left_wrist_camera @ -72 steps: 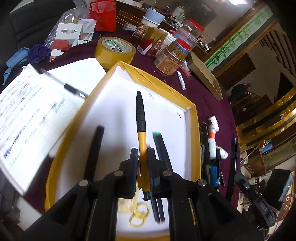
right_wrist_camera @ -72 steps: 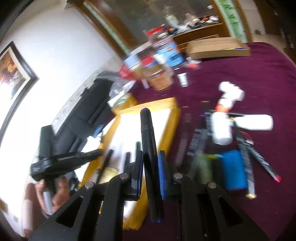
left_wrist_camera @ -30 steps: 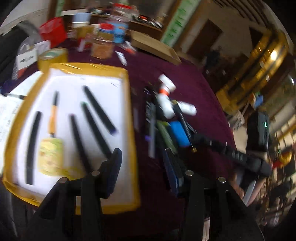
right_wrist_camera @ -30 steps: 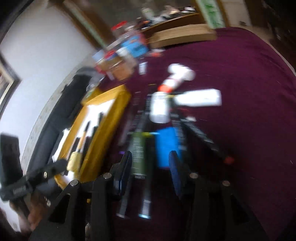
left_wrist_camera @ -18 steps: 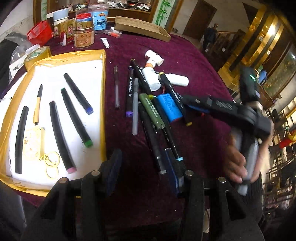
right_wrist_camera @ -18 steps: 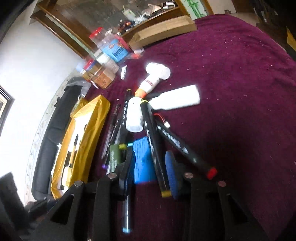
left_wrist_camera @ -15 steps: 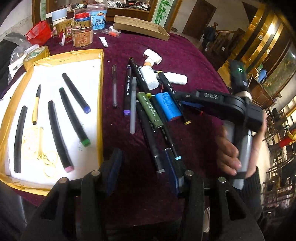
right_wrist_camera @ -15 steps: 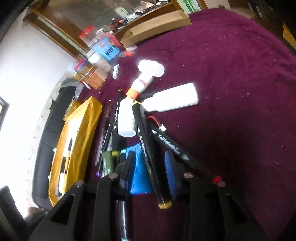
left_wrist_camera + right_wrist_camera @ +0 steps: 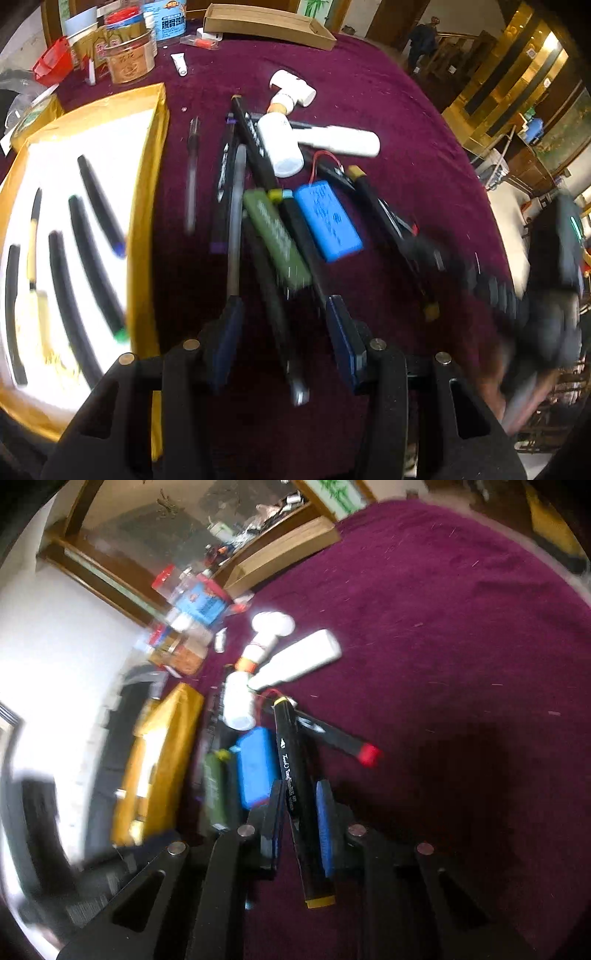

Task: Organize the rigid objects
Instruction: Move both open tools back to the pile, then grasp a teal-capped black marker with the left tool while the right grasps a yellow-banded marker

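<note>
My right gripper [image 9: 300, 790] points down at the maroon tablecloth [image 9: 461, 635], its jaws closing around a black marker with yellow end caps [image 9: 291, 771]; the marker lies between the blue pads, and I cannot tell whether both pads press on it. A red-tipped marker [image 9: 332, 740] lies crossed beneath it, with a blue battery pack [image 9: 255, 768] just beside on the left. My left gripper [image 9: 282, 314] hangs over the same pile at a medium gap, jaws closing slightly, with a dark pen [image 9: 275, 310] between them but untouched. To the left, the yellow-rimmed tray [image 9: 147, 192] holds several black markers [image 9: 99, 206] in a row. Two white bottles [image 9: 332, 138] lie at the far end of the pile.
</note>
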`<state>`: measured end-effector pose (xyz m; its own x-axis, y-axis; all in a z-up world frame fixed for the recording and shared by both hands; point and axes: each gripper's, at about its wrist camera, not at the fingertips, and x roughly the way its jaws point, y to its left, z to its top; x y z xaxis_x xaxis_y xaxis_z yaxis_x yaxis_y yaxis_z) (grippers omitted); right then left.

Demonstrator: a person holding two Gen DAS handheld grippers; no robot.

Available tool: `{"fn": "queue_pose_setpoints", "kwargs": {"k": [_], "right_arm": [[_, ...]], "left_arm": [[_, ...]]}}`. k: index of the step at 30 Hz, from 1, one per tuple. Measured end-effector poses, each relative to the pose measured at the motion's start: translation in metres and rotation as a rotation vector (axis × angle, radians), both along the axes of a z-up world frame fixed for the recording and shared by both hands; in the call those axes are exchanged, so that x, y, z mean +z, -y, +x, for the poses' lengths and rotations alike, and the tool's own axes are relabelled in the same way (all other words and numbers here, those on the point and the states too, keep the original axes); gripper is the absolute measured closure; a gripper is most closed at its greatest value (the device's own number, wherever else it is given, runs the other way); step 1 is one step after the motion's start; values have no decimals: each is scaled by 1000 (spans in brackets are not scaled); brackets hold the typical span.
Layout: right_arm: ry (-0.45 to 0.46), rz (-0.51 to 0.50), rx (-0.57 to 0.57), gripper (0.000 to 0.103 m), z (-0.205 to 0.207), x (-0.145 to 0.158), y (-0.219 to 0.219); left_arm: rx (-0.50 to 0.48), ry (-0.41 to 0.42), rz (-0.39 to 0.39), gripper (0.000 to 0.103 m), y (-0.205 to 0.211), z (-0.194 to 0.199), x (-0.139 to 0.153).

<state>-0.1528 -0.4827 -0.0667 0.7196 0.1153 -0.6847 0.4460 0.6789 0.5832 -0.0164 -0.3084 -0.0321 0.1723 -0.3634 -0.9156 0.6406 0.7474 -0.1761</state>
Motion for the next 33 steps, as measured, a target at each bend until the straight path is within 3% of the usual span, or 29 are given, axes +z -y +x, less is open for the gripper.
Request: {"fn": "queue_pose_setpoints", "kwargs": {"k": [3, 5, 9, 13, 15, 22, 26, 33], "right_arm": [[-33, -46, 8, 87, -1, -5, -9], [-40, -80, 26, 87, 2, -6, -16], [-66, -125, 2, 87, 1, -6, -19], [-69, -125, 13, 87, 2, -5, -20], [-77, -145, 16, 87, 3, -4, -23], [-112, -228, 27, 87, 11, -1, -36], [-105, -218, 32, 87, 9, -1, -35], [-95, -193, 26, 87, 8, -2, -32]], "left_arm": [[23, -27, 18, 65, 15, 13, -6], [13, 2, 48, 65, 28, 18, -10], [11, 75, 139, 81, 43, 21, -17], [6, 54, 108, 85, 33, 21, -16], [0, 46, 61, 103, 25, 20, -12], [6, 14, 3, 103, 6, 11, -15], [29, 9, -37, 102, 6, 16, -9], [12, 11, -14, 102, 30, 25, -14]]}}
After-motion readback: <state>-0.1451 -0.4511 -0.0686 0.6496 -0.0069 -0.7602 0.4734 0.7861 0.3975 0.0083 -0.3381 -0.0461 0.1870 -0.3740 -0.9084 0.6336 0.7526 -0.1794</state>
